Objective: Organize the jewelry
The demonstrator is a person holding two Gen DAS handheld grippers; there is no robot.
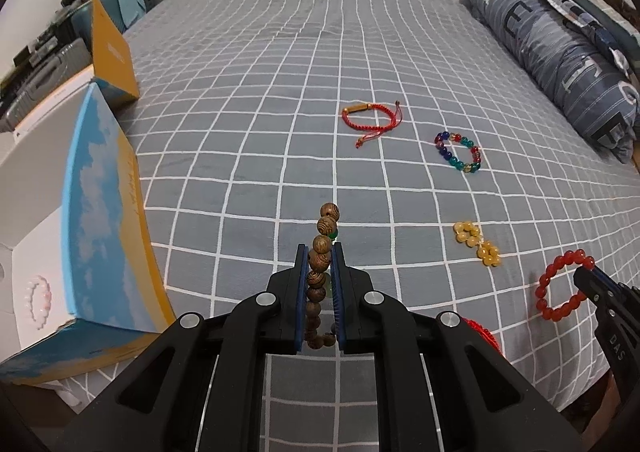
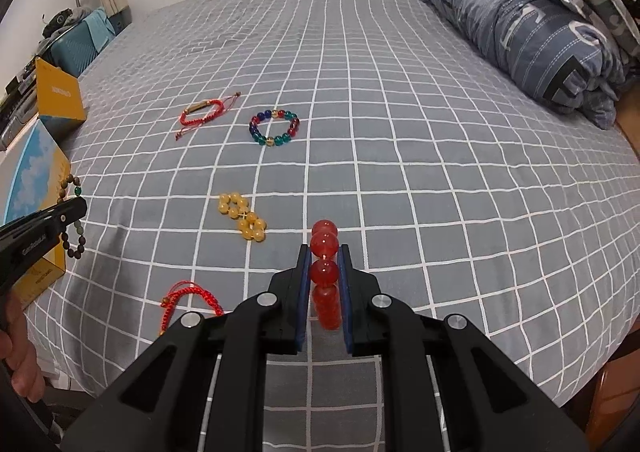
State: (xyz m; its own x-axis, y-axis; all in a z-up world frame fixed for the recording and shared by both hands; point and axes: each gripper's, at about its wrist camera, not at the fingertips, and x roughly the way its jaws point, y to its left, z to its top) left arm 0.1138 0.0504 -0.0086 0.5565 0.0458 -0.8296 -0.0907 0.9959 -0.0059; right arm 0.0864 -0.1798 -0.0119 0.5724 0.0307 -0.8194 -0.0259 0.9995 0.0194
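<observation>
A wide bed covered in a grey sheet with a white grid (image 1: 280, 91) fills both views, with a rolled blue-grey striped quilt (image 1: 560, 51) along its right side. At the bed's left edge sits an open cardboard box printed with blue sky and yellow (image 1: 104, 211); its white interior already holds a pale pink bead bracelet (image 1: 39, 302).

The left gripper (image 1: 320, 252) is closed on a brown wooden bead bracelet (image 1: 324, 252), which hangs as a vertical strand between the blue pads, lifted off the sheet. The box lies directly to this gripper's left and close by, so the left hand is much nearer to it than the right.

The right gripper (image 2: 324, 252) is clamped on a translucent red bead bracelet (image 2: 325, 272), also held upright, towards the bed's right front.

Still loose on the sheet, well apart from both grippers: a multicoloured glass bead bracelet (image 2: 274, 128), a red woven cord bracelet with a gold tube (image 2: 202, 111), a twisted yellow bead bracelet (image 2: 242, 216), and a second red braided cord bracelet (image 2: 188, 298) near the front edge.
</observation>
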